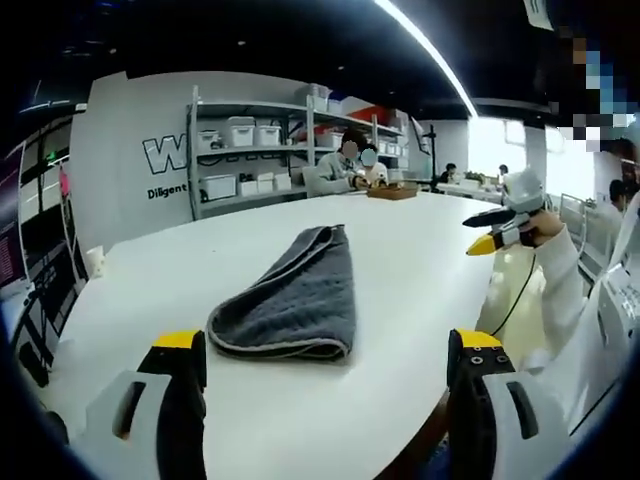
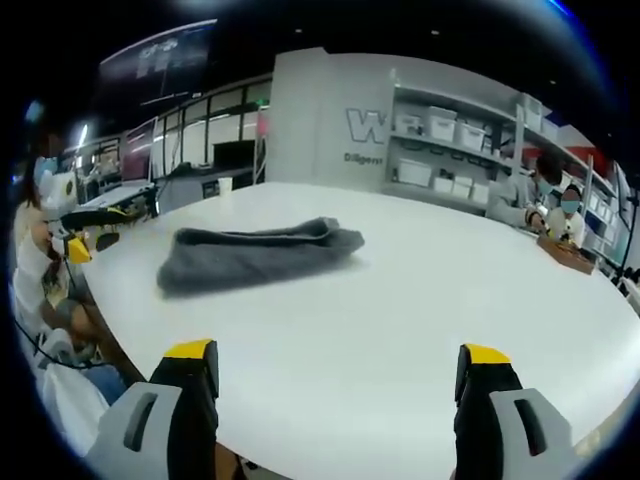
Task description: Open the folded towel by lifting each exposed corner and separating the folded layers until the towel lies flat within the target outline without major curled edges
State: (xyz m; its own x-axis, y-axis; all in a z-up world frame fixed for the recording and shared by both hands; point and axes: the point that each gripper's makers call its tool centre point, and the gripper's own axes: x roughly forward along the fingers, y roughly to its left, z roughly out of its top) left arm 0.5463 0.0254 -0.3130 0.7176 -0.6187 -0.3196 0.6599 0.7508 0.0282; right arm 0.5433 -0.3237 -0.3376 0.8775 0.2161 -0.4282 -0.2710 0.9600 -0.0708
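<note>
So we're right at the start: 1 grey towel [image 1: 290,300] lies folded and untouched on the white table [image 1: 400,260], and we judge no corner lifted yet. Our 2 tongs, the left gripper [image 1: 325,352] just short of the towel's near hem and the right gripper [image 2: 338,362] well back from it, both hover with jaws apart and empty. Next, we reckon, 1 exposed corner needs pinching and peeling back; we can't make out any target outline.
</note>
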